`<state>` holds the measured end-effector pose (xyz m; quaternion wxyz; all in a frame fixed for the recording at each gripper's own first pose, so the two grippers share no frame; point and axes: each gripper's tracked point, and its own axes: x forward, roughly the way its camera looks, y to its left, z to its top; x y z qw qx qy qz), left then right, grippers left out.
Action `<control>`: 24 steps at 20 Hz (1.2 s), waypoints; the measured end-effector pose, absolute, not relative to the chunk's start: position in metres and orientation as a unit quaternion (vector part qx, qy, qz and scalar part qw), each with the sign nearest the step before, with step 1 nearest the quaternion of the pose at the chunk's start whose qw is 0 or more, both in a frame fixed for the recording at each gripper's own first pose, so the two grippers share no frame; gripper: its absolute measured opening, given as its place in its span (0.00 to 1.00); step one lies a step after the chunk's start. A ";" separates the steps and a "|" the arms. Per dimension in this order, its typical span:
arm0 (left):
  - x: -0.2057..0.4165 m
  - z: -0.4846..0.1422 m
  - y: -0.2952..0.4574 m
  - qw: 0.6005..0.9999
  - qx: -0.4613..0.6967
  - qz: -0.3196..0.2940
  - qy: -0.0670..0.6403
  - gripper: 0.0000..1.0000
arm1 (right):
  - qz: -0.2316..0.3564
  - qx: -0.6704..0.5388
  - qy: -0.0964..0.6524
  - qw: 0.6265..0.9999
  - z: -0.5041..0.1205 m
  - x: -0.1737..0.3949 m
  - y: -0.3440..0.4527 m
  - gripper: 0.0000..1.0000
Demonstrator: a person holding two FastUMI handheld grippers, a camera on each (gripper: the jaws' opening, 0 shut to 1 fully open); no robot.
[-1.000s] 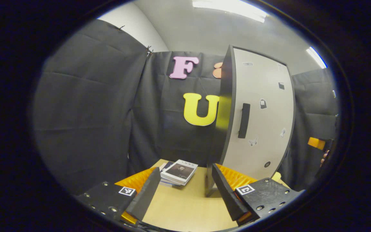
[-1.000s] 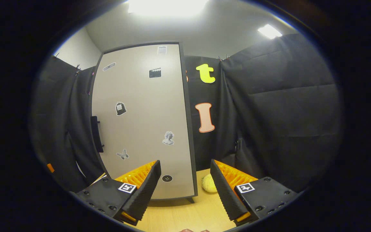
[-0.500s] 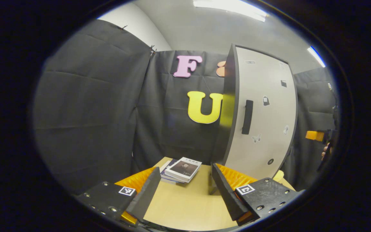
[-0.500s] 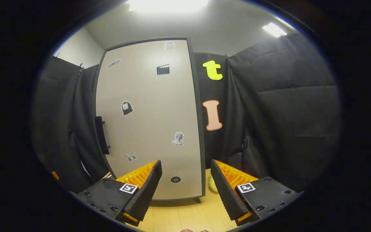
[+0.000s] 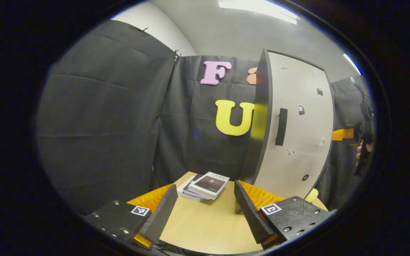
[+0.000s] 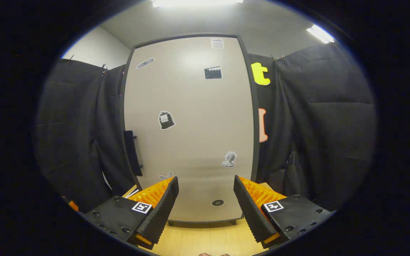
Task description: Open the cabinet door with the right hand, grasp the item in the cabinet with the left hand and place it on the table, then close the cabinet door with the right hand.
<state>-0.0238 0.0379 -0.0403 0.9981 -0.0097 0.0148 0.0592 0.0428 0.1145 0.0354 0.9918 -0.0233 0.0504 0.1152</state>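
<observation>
**Door to be opened by its handle**

The cabinet door (image 6: pixel 190 128) is faced squarely by the right gripper (image 6: pixel 205 202), held with jaws apart and empty. The handle (image 6: pixel 132 153) lies at nine o'clock and should be met squarely. The item is judged hidden inside. The left gripper (image 5: pixel 205 209), likewise spread and empty, is held over the table (image 5: pixel 205 227), books (image 5: pixel 205 185) at twelve o'clock, well apart from the door's swinging edge.

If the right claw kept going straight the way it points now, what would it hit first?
Most likely the flat front of the cabinet door, low down near its bottom edge, well right of the black handle. The right claw is open, and depth is hard to judge.
</observation>
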 end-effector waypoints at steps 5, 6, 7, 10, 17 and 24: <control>-0.040 -0.047 0.061 0.996 -0.013 0.091 0.014 0.97 | 0.180 -0.031 0.022 0.983 0.067 0.050 0.183 0.98; -0.043 -0.046 0.070 0.995 -0.005 0.100 0.013 0.97 | 0.191 -0.033 0.018 0.981 0.069 0.050 0.197 0.98; -0.046 -0.045 0.079 0.994 0.004 0.109 0.013 0.98 | 0.202 -0.034 0.015 0.979 0.071 0.051 0.210 0.98; -0.057 -0.040 0.101 0.991 0.015 0.132 0.007 0.97 | 0.224 -0.033 0.007 0.974 0.078 0.054 0.243 0.98; -0.071 -0.061 0.120 0.988 -0.018 0.151 0.026 0.97 | 0.225 -0.033 0.007 0.974 0.063 0.087 0.289 0.98; -0.072 -0.062 0.127 0.987 0.006 0.155 0.032 0.98 | 0.207 -0.037 0.054 0.976 0.035 0.119 0.311 0.61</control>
